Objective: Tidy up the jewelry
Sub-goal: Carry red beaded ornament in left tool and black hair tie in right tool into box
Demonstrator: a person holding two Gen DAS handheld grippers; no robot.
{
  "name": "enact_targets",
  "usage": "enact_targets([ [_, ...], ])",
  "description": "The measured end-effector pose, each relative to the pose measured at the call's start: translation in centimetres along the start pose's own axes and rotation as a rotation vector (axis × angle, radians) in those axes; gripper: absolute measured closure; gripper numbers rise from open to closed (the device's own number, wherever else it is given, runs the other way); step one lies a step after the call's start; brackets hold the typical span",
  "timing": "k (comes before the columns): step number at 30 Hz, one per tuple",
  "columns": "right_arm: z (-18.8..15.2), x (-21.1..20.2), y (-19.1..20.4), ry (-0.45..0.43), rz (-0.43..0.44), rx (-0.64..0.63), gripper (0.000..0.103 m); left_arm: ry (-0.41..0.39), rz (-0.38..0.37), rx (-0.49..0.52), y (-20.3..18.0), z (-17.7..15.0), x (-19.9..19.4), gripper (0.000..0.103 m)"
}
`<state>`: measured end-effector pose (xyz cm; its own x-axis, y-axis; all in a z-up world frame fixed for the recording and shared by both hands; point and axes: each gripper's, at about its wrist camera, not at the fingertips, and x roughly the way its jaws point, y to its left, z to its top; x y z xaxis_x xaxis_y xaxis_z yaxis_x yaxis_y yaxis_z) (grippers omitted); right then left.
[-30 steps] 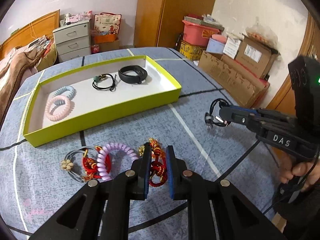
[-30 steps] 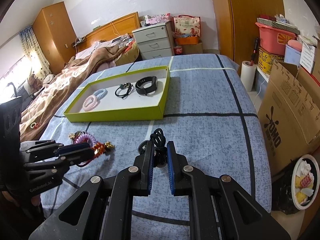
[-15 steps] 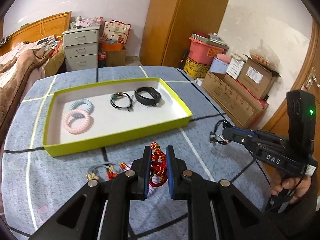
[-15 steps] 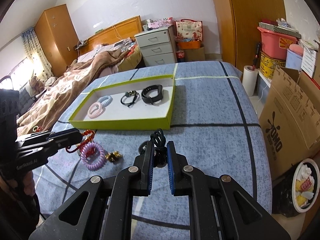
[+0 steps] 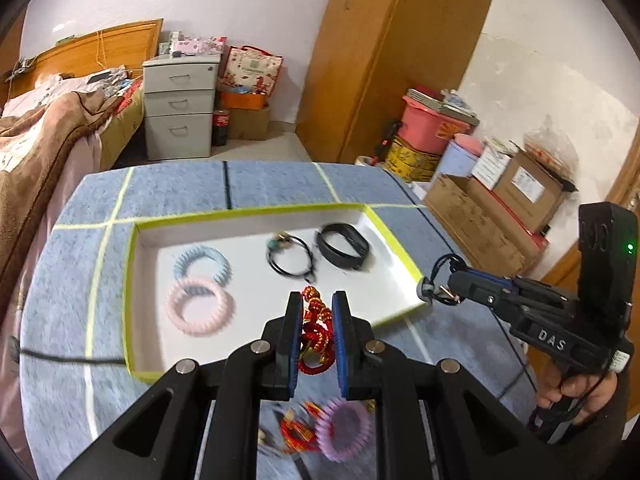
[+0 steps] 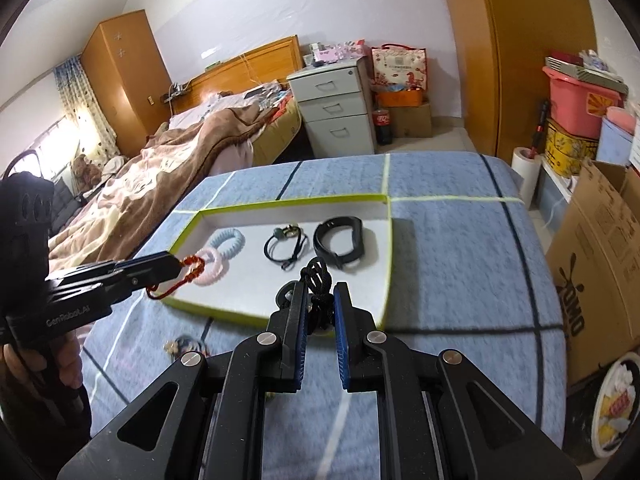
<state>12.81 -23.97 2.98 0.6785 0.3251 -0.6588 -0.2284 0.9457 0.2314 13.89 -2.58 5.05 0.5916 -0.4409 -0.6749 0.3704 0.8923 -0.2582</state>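
Holding a knotted red cord bracelet with gold beads (image 5: 316, 332) in my left tongs (image 5: 316, 340), pinched between the blue ribbed pads, hovering over the near edge of the tray (image 5: 394, 240). My right tongs (image 6: 320, 320) are clamped on a braided black cord bracelet (image 6: 318, 280), just off the tray's near right corner. The tray is a shallow cardboard box, lime green outside and white inside. In it lie a pink spiral coil tie (image 5: 199, 306) touching a light blue one (image 5: 203, 265), a thin black cord bracelet with a green bead (image 5: 290, 256) and a smooth black band (image 5: 342, 245). On the blue checked surface (image 6: 460, 248) a lilac coil tie (image 5: 342, 434) sits blurred below my left tongs. Lettering reads "DAS" on the right handle, "GenRobot.AI" on the left.
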Motion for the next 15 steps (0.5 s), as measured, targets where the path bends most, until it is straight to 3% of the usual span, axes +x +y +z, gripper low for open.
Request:
enact_targets([
  [7,1.1,4.2,0.0,0.065,0.000,-0.002,0.090,0.039,0.031,0.003,1.6,1.6,3.1,0.088],
  [15,0.9,6.9,-0.4,0.128,0.005,0.001,0.090,0.101,0.052,-0.011,2.6,1.3,6.3,0.088],
])
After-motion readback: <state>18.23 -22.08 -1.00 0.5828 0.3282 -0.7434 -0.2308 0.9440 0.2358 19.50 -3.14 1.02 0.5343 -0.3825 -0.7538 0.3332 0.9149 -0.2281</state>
